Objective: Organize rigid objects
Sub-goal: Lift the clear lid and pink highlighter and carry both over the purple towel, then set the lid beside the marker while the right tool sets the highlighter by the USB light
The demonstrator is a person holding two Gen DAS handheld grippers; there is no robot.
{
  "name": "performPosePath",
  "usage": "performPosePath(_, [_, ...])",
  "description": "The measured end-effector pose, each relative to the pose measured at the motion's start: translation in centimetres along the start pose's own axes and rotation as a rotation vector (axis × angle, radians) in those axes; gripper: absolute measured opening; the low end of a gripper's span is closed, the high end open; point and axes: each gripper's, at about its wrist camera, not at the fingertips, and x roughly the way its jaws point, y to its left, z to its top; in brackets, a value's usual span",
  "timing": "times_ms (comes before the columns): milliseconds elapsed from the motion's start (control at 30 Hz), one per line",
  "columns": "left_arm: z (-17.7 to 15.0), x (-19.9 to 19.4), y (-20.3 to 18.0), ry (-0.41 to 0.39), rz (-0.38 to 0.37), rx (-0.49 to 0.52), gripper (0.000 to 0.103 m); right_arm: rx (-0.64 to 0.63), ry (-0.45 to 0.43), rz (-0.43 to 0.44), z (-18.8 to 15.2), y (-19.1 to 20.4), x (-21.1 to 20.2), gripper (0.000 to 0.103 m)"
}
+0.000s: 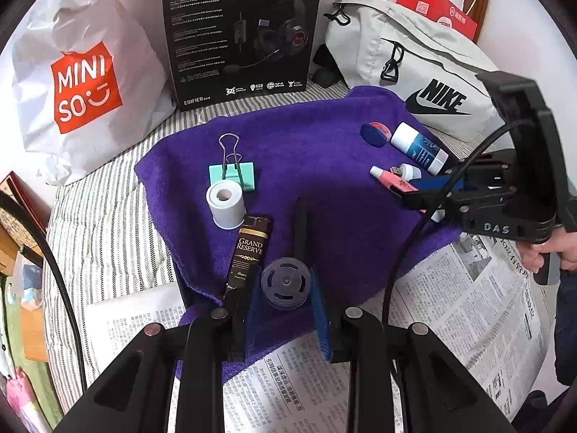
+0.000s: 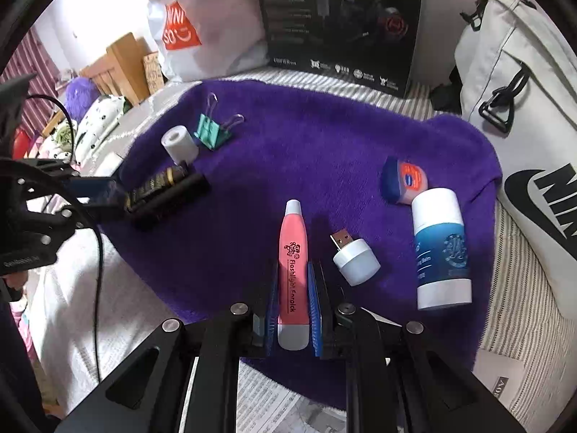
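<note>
A fluffy purple towel [image 2: 324, 151] lies on a striped bed cover [image 1: 108, 231]. Its middle is bare, so there is open room between the things on its two sides. Its near edge lies over sheets of newspaper [image 1: 468, 288].

The left gripper [image 1: 285, 288] is clamped on a small round grey-blue plastic cap [image 1: 285, 283], low over the towel's near edge. Just beside its left finger lies a long black box with gold writing [image 1: 249, 252]. Past the box stands a short white plastic tube with a hole in its top [image 1: 225, 202], and behind that a mint-green binder clip with wire handles [image 1: 232, 175], touching or nearly touching the tube.

The right gripper [image 2: 294, 306] is squeezed shut on a pink and white pen-shaped flashlight earpick [image 2: 293, 263], which points away along the fingers, over the towel. Just to its right lies a little white USB light [image 2: 355, 258], close but apart. Further right a blue and white balm stick [image 2: 441, 249] lies on its side near the towel's right edge. At its far end is a small blue and orange tin [image 2: 404, 180]; whether they touch I cannot tell.

Big things stand along the far side: a white MINISO shopping bag [image 1: 79, 83], a black headset box [image 1: 241, 32], and a pale grey Nike bag [image 1: 425, 72] at the right with a red paper bag [image 1: 436, 11] behind it. What is inside the bags cannot be seen.

A hand [image 1: 555, 252] holds the right gripper's handle.
</note>
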Motion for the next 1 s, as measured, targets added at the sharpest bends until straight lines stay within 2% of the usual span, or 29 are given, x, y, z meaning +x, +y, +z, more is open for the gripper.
performPosePath(267, [0.0, 0.1, 0.4, 0.001, -0.002, -0.003, 0.026, -0.007, 0.023, -0.068, 0.3, -0.8, 1.2, 0.016])
performPosePath(500, [0.1, 0.6, 0.7, 0.012, -0.005, -0.011, 0.026, -0.033, 0.011, -0.079, 0.4, -0.8, 1.3, 0.016])
performPosePath(600, [0.1, 0.6, 0.5, 0.018, -0.004, -0.005, 0.026, -0.026, 0.011, -0.064, 0.3, -0.9, 1.2, 0.021])
performPosePath(667, [0.2, 0.6, 0.4, 0.019, -0.003, -0.001, 0.026, -0.021, 0.016, -0.04, 0.3, -0.9, 1.1, 0.032])
performPosePath(733, [0.2, 0.4, 0.2, 0.019, -0.002, 0.002, 0.026, -0.016, 0.017, -0.029, 0.1, -0.9, 0.9, 0.039])
performPosePath(1000, [0.8, 0.5, -0.8, 0.028, -0.014, 0.021, 0.026, 0.008, -0.016, -0.038, -1.1, -1.4, -1.7, 0.044])
